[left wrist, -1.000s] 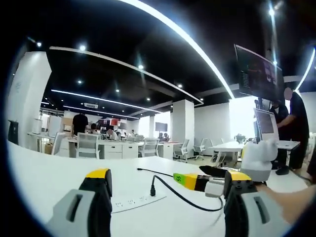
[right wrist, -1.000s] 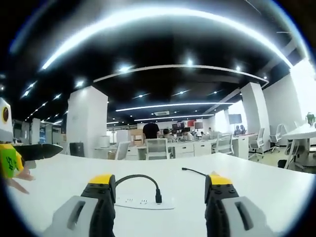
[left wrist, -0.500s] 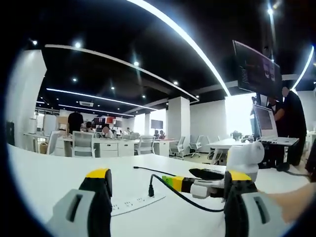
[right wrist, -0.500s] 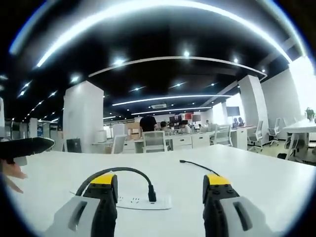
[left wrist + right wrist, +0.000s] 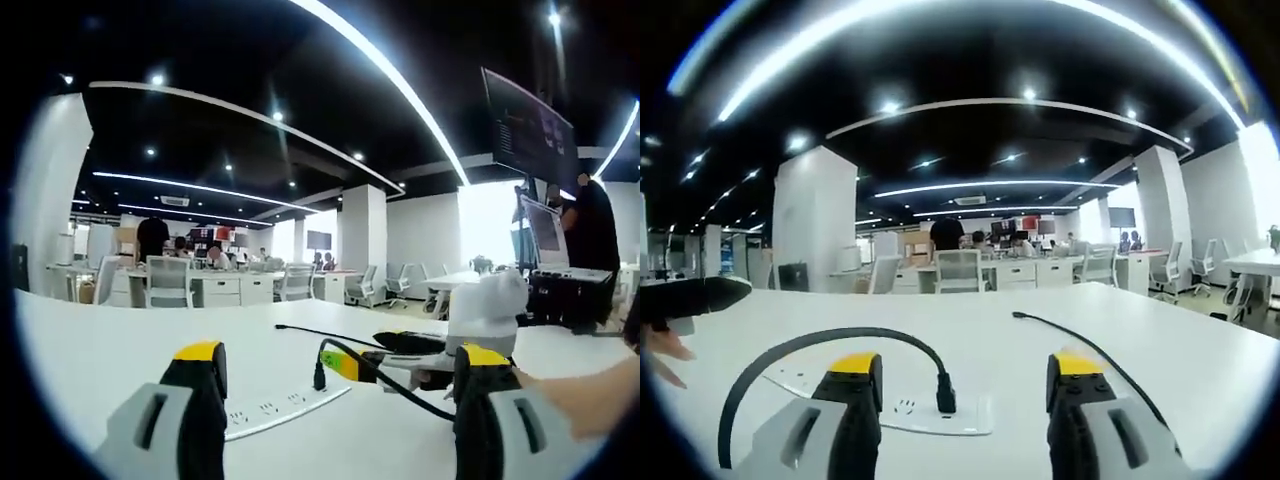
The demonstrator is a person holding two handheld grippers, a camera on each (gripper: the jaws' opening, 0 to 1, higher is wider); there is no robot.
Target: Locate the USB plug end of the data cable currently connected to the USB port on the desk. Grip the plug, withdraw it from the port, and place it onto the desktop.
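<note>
Here the left gripper point(image 5: 335, 400) hovers low over the white desk point(image 5: 90, 345) with its yellow-tipped jaws spread wide and nothing between them. Just beyond them lies a white power strip point(image 5: 285, 408), running from near left to far right across the desktop. The USB plug point(image 5: 319, 377) of the black data cable point(image 5: 395, 385) stands upright in the strip's far end, seated in its port. From the plug the cable arcs up and then runs down to the right, passing in front of the right gripper point(image 5: 400, 368), which reaches in from the right with a green and yellow tip close beside the plug. Whether it touches the plug cannot be told from this view. A hand point(image 5: 570, 395) shows at the near right edge.

In the right gripper view, the right gripper point(image 5: 960, 375) also has its jaws well apart and empty, the plug point(image 5: 945, 390) sitting between them and a little farther off, still upright in the power strip point(image 5: 940, 412). The cable point(image 5: 810, 350) loops from the plug up and over to the left, then down toward the near left. Its other end point(image 5: 1018, 316) lies loose on the desk point(image 5: 1200, 370) farther off to the right. Fingers point(image 5: 665, 350) show at the left edge. Rows of office desks and chairs fill the far background.
</note>
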